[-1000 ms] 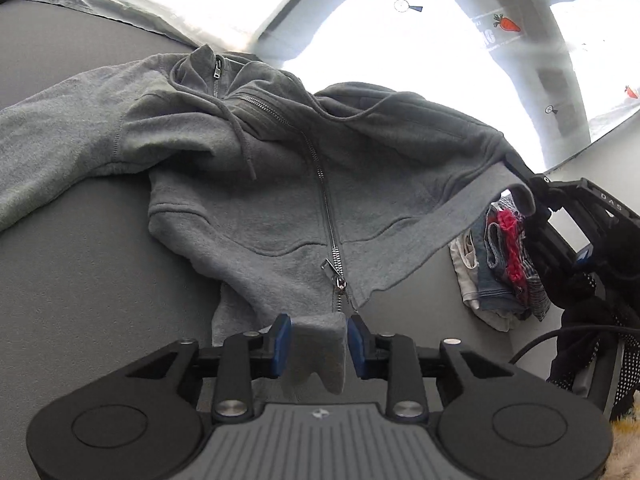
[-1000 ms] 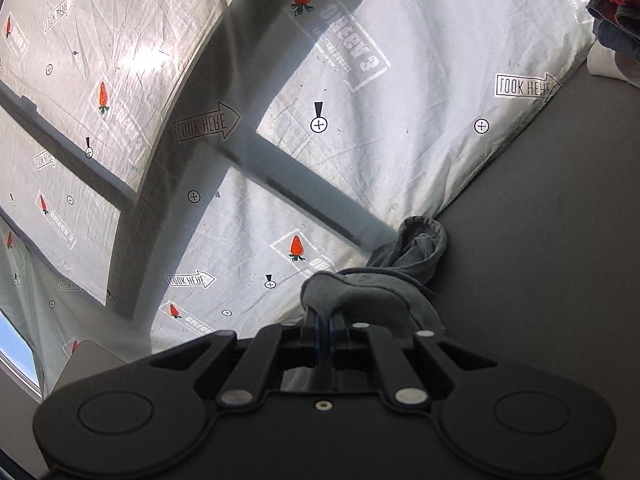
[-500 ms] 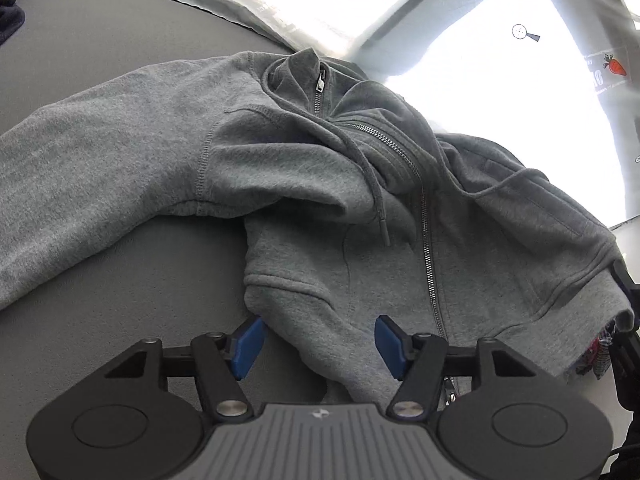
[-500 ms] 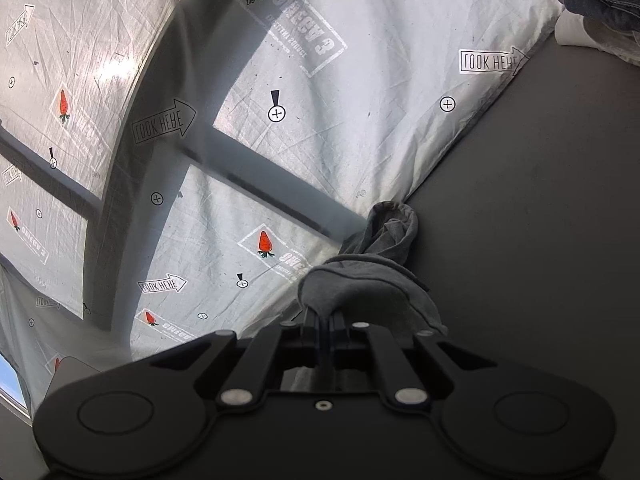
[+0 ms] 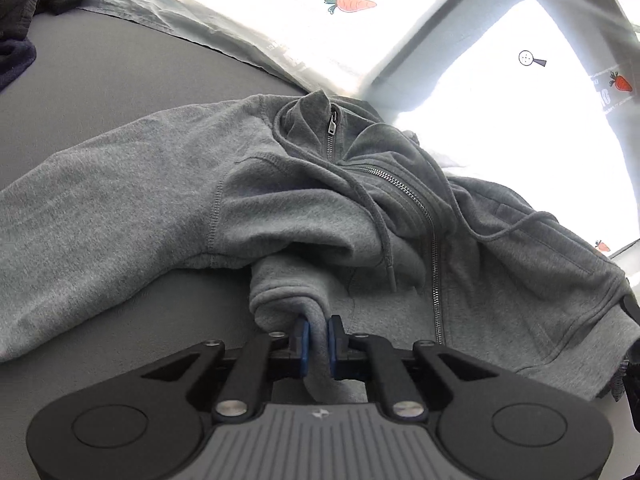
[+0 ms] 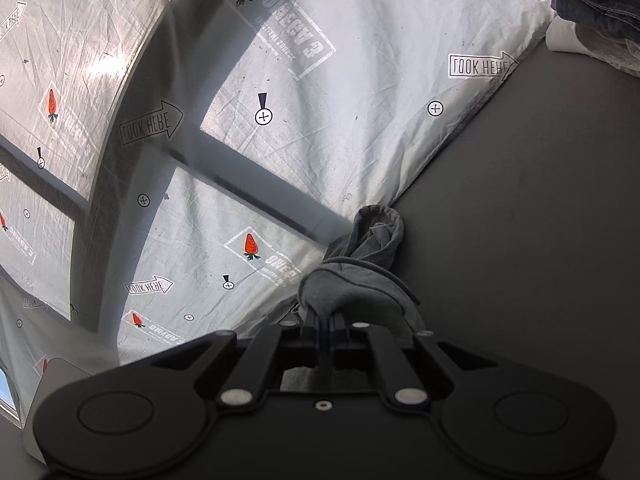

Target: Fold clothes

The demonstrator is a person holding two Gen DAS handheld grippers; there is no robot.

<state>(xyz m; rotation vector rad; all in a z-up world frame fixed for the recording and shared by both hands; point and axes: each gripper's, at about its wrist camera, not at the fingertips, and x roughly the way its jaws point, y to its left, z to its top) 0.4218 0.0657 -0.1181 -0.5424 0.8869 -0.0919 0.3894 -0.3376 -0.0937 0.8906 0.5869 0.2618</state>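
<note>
- One grey zip hoodie (image 5: pixel 304 208) lies spread on the dark grey surface (image 5: pixel 120 76), its collar toward the far edge and its hem toward the camera of the left wrist view.
- One sleeve (image 5: pixel 100 208) reaches out flat to the left of the body; the zip (image 5: pixel 434 280) runs down the front, and two drawstrings (image 5: pixel 384 240) trail across the chest.
- The left gripper (image 5: pixel 317 336) has just been closing; its two blue pads (image 5: pixel 305 340) now pinch a bunched fold of the hoodie's lower edge, with cloth plainly between them.
- The right gripper (image 6: pixel 325 332) has its jaws pressed almost together on a bunch of grey cloth (image 6: pixel 352 288), which humps up over the fingertips and trails off toward a twisted end at the edge of the sheet. Whether this cloth belongs to the same hoodie cannot be told from the right wrist view.
- One stack of folded clothes (image 6: pixel 592 4) sits at the far right corner of the surface: denim on top of something white.
- A few dark garments (image 5: pixel 28 4) lie in a heap at the far left corner in the left wrist view; their number cannot be told.
- Behind the surface hangs a pale sheet (image 6: pixel 360 100) printed with carrots, arrows reading LOOK HERE and small crosshair marks; light glows through it, with the dark bars of a window frame showing behind.
</note>
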